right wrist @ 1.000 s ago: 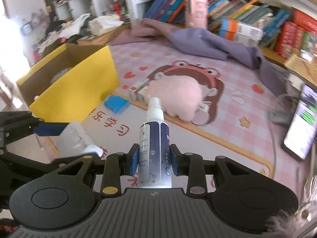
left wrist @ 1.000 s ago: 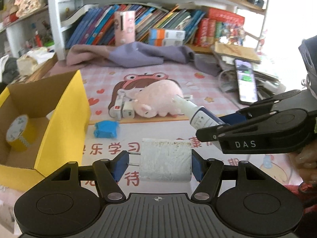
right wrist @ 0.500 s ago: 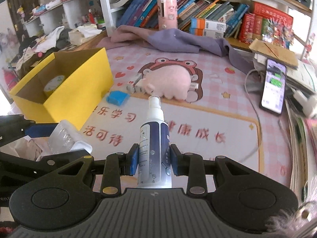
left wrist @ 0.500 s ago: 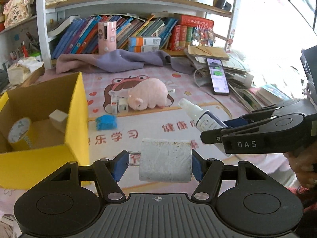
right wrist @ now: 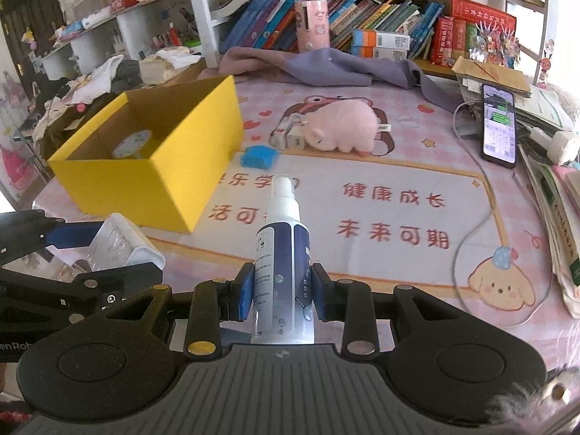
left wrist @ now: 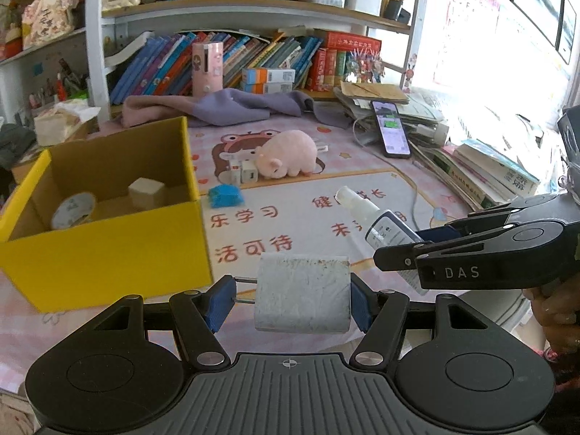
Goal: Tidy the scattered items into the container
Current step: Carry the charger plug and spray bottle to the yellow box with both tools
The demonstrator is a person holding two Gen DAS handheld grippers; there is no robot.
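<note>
Left gripper (left wrist: 290, 299) clamps the charger (left wrist: 302, 293); right gripper (right wrist: 281, 291) clamps the spray bottle (right wrist: 281, 250). Yellow box (left wrist: 108, 250) lies left of both, probably nearer the left gripper.

Box (right wrist: 181, 166) left of plush pig (right wrist: 340, 127); tape roll (right wrist: 132, 144) inside box.

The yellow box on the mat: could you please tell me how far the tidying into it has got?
Done: the yellow box holds a tape roll and a small block. In hand: the left gripper clamps a white charger plug; the right gripper grips a spray bottle. Left: the pink plush, blue item and small boxes.
</note>
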